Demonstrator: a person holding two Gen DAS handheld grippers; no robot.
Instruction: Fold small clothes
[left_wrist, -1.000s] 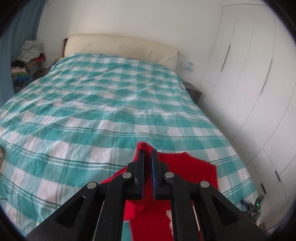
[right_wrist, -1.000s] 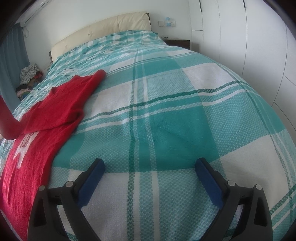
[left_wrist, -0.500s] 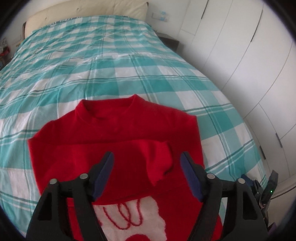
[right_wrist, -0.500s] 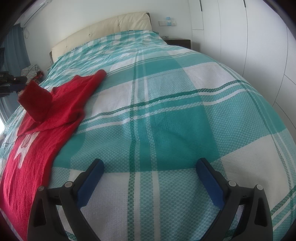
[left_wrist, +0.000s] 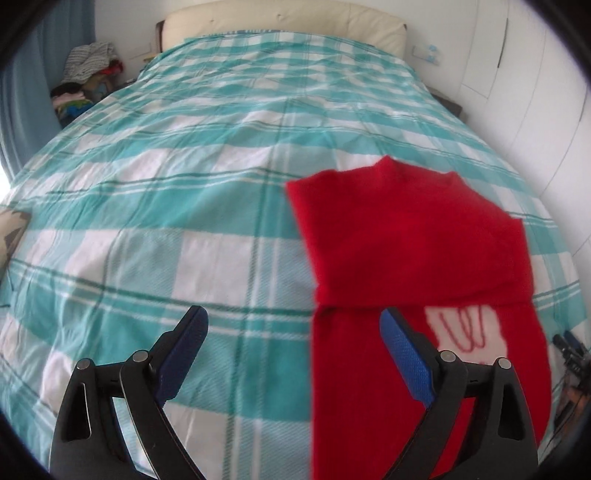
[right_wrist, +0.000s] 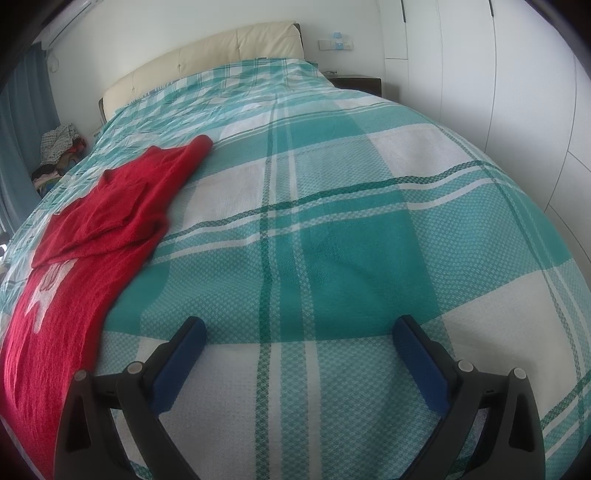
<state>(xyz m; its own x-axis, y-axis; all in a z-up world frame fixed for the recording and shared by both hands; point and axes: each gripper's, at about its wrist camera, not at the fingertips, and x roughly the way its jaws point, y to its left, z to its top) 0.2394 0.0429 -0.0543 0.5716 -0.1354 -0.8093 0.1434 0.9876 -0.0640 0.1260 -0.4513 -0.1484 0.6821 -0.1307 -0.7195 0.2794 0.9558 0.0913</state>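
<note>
A small red sweater (left_wrist: 406, 236) with a white motif lies flat on the teal checked bedspread (left_wrist: 184, 221), its sleeves folded in over the chest. My left gripper (left_wrist: 293, 325) hovers low over the sweater's left edge. Its jaws are still opening and hold nothing; the right finger is above the red knit, the left finger above bare bedspread. In the right wrist view the same sweater (right_wrist: 96, 229) lies at the far left. My right gripper (right_wrist: 295, 332) stands open and empty over the bedspread (right_wrist: 351, 240), well to the right of the garment.
A cream headboard (left_wrist: 280, 18) closes the far end of the bed. A heap of clothes (left_wrist: 88, 74) sits at the back left by a blue curtain. White wardrobe doors (right_wrist: 517, 92) line the right side, with a dark nightstand (right_wrist: 356, 82) in the corner.
The left gripper was shut on a sleeve held up; it let go and opened, the sleeve dropped folded onto the chest, and the gripper sank toward the sweater's left edge. The right gripper stayed put.
</note>
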